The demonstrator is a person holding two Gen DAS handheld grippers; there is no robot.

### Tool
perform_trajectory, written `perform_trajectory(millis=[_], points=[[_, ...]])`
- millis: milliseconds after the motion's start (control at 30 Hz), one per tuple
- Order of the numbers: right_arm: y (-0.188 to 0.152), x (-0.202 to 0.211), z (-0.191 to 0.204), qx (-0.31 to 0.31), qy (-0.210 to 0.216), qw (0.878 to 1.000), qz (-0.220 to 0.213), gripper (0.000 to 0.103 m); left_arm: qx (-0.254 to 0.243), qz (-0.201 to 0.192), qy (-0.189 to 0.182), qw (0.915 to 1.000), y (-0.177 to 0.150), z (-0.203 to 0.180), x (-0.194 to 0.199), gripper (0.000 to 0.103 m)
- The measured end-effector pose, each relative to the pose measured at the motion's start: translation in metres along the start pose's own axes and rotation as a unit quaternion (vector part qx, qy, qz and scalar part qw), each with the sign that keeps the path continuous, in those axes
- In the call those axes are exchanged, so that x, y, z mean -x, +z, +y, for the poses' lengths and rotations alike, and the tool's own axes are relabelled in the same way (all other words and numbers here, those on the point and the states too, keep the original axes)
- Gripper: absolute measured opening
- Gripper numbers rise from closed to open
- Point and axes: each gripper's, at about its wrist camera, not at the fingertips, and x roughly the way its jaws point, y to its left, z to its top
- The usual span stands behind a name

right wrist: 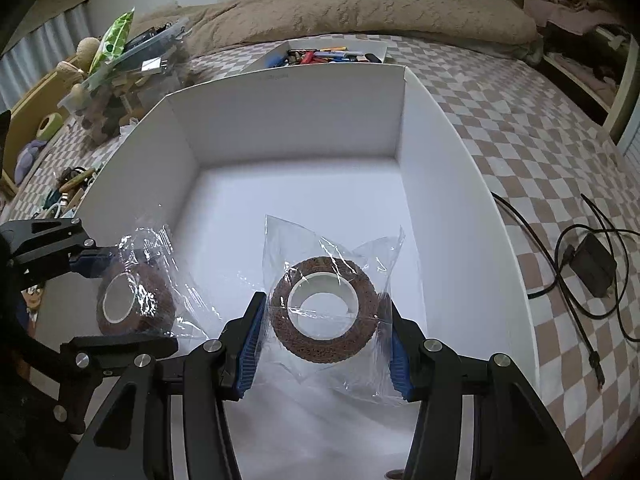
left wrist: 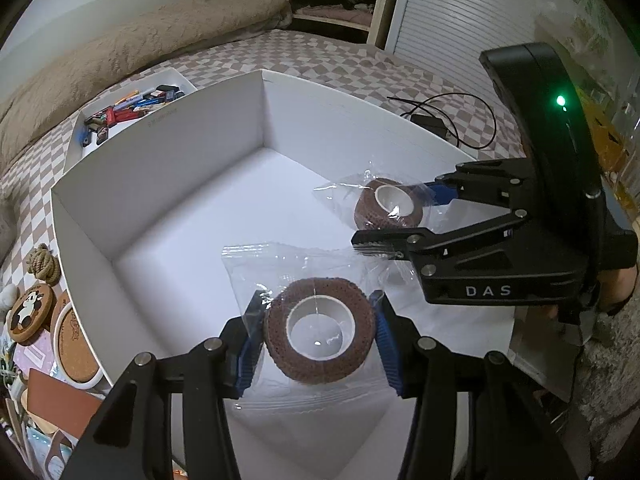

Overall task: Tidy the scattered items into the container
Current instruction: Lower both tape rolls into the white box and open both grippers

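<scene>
A large white box (left wrist: 168, 152) stands open on the checkered bed; it also shows in the right wrist view (right wrist: 460, 184). My left gripper (left wrist: 318, 340) is shut on a brown bandage roll in a clear bag (left wrist: 320, 330), held over the box's inside. My right gripper (right wrist: 324, 316) is shut on a second bagged brown roll (right wrist: 324, 310), also over the box. In the left wrist view the right gripper (left wrist: 404, 216) holds its roll (left wrist: 388, 204) at the right. In the right wrist view the left gripper (right wrist: 120, 292) holds its roll (right wrist: 136, 300) at the left.
A small white tray of pens and small items (left wrist: 128, 108) lies behind the box (right wrist: 332, 54). A black adapter with cable (right wrist: 592, 264) lies on the bed to the right. Cork coasters (left wrist: 28, 312) and clutter sit at the left. A beige blanket (right wrist: 360, 12) lies behind.
</scene>
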Motion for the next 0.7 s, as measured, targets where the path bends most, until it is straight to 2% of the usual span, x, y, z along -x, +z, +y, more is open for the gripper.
perform_trajectory(millis=[133,700], points=[[0.0002,-0.0017,0.0003,-0.001,0.002,1.0,0.003,0.054,-0.004,0.003,-0.003,1.0,-0.0002,-0.0004,-0.0018,0.057],[-0.0003,-0.0052,0.0021,0.02,0.002,1.0,0.009,0.054,-0.005,-0.005,0.0,1.0,-0.0016,0.0,-0.0029,0.057]])
